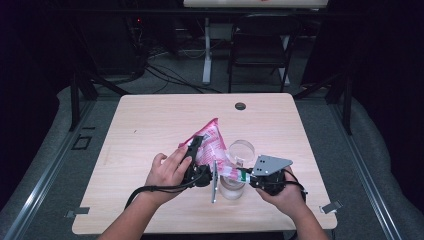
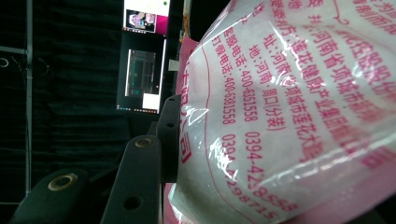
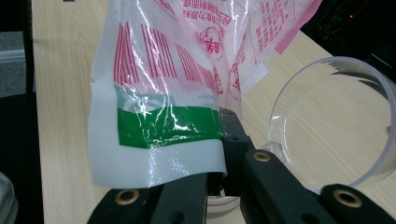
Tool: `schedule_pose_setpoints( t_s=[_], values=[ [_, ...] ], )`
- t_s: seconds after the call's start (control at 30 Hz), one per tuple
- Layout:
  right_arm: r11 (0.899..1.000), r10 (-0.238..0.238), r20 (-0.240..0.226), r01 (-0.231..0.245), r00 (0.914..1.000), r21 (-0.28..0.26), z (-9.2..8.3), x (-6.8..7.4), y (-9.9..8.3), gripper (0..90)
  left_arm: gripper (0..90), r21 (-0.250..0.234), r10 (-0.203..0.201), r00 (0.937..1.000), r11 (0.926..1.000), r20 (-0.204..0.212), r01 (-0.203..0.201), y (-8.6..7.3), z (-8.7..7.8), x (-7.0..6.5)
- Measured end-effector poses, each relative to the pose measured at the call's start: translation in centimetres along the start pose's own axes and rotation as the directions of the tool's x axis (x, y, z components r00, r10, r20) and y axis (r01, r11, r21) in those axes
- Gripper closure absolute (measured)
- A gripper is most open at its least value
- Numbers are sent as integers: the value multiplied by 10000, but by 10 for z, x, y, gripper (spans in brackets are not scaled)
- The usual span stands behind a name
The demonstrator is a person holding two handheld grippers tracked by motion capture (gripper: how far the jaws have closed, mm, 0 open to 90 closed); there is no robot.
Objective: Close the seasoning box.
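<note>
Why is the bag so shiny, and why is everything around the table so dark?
Left gripper view: light glints off the crinkly bag, and the room behind is nearly black. Right gripper view: white glare streaks the plastic, and the clear cup catches bright edges. High view: the table is lit, the room around it dim and slightly soft.

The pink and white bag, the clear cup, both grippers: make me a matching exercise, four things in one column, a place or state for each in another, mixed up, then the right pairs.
Things:
1. left gripper
2. right gripper
3. clear cup
4. round hole

Places or states:
A. in the table near its far edge
B. clamped on the bag's green-striped corner
C. gripping the bulging body of the bag
D. standing on the table under the bag

Pairs: 1-C, 2-B, 3-D, 4-A
</note>
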State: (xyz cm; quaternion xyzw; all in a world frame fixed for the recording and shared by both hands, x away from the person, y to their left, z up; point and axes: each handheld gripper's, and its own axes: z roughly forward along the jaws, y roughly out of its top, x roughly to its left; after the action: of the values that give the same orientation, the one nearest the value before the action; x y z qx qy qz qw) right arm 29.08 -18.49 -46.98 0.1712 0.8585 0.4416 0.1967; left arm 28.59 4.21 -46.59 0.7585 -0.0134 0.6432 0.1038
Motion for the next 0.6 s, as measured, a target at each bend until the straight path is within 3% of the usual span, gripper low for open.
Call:
schedule_pose_setpoints(
  t_s=[0.6],
  values=[
    [10000,4,17,-4,10000,11,-1,-1,-1,900,637,-74,62,9999,10000,-100,-63,2,0,1]
  ],
)
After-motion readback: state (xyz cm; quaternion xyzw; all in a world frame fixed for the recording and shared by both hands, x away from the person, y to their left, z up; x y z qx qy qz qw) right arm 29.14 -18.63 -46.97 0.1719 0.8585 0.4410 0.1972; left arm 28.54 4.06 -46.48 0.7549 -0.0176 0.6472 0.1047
